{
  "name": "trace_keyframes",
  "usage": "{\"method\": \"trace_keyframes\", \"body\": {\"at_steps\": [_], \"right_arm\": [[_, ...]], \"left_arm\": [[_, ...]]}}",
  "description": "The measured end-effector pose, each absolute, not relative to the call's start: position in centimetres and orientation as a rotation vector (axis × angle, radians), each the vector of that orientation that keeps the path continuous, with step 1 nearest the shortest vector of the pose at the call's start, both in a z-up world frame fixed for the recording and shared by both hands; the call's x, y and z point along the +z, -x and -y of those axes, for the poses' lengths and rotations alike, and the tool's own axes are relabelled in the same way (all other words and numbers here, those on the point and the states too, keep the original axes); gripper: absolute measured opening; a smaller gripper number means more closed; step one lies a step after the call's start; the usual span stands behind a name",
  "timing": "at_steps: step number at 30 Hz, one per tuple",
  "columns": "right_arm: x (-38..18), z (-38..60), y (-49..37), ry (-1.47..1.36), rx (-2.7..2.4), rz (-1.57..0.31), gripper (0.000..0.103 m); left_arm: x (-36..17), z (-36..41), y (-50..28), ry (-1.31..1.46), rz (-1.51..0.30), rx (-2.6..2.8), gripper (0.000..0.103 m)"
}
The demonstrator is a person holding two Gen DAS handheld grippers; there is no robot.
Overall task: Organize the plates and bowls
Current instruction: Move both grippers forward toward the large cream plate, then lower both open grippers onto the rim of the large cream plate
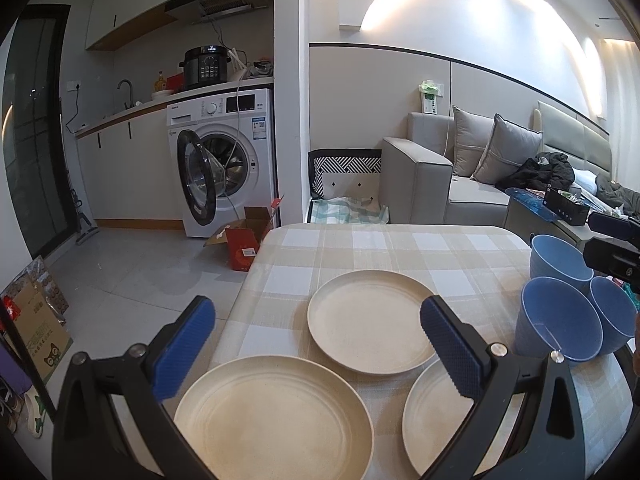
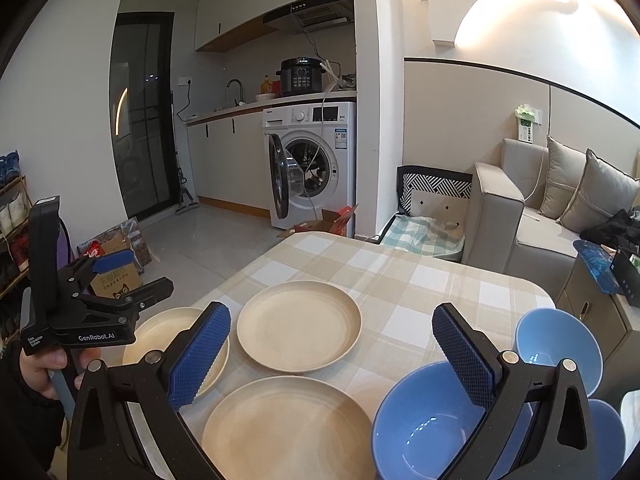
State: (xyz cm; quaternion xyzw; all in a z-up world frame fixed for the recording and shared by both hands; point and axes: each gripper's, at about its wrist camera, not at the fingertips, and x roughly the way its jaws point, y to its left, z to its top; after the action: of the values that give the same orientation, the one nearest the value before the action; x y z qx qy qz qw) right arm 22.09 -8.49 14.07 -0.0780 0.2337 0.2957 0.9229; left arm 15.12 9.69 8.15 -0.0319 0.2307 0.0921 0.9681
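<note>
Checked tabletop (image 2: 404, 276) has three cream plates (image 2: 299, 327) toward its left edge, three blue bowls (image 2: 430, 420) at the right; left gripper (image 1: 318, 350) and right gripper (image 2: 332, 354) hover level, jaws wide apart, holding nothing

Between the right gripper's (image 2: 332, 350) knurled blue rubbery pads (image 2: 199, 356) lie matt cream plates (image 2: 298, 326), with glossy blue bowls (image 2: 424, 420) rightward, all on a woven checked tablecloth (image 2: 400, 280).
</note>
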Motion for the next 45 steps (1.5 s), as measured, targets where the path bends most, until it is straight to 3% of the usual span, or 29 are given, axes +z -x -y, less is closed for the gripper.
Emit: {"method": "trace_keyframes", "body": {"at_steps": [16, 45], "right_arm": [[14.3, 6.0, -27.4, 0.159, 0.604, -0.569, 0.103], [8.0, 0.5, -34.8, 0.173, 0.551, -0.801, 0.103]], "left_arm": [[8.2, -10.7, -19.2, 0.072, -0.499, 0.186, 0.103], [3.5, -12.1, -24.7, 0.093, -0.640, 0.213, 0.103]]}}
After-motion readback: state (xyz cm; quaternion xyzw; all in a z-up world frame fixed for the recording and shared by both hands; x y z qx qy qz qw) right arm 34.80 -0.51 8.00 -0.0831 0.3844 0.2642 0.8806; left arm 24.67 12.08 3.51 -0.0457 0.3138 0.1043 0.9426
